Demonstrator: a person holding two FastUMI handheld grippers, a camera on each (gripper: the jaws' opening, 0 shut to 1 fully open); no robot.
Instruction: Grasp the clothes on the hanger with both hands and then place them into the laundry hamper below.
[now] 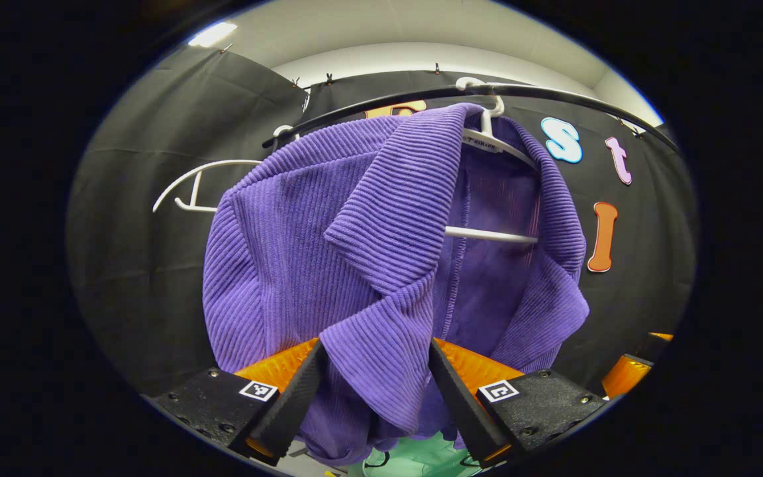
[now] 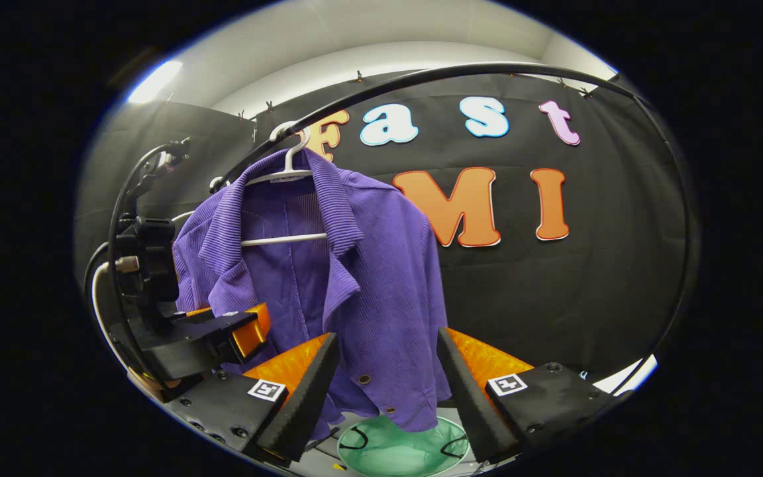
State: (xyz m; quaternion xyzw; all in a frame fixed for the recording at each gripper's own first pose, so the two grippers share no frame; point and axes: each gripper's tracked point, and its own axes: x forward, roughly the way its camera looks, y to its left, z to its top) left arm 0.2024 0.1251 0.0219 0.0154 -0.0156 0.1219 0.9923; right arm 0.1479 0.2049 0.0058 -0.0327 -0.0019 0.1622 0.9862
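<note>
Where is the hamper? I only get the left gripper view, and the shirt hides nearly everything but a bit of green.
Observer: The hamper sits right under the shirt. It is round and green, with black handles.
Operator: Is my right gripper holding the shirt?
Observer: No. The right gripper is open, and the shirt's hem hangs between its fingers.
Operator: Does the shirt have buttons?
Observer: Yes, there are snaps near the hem.
</note>
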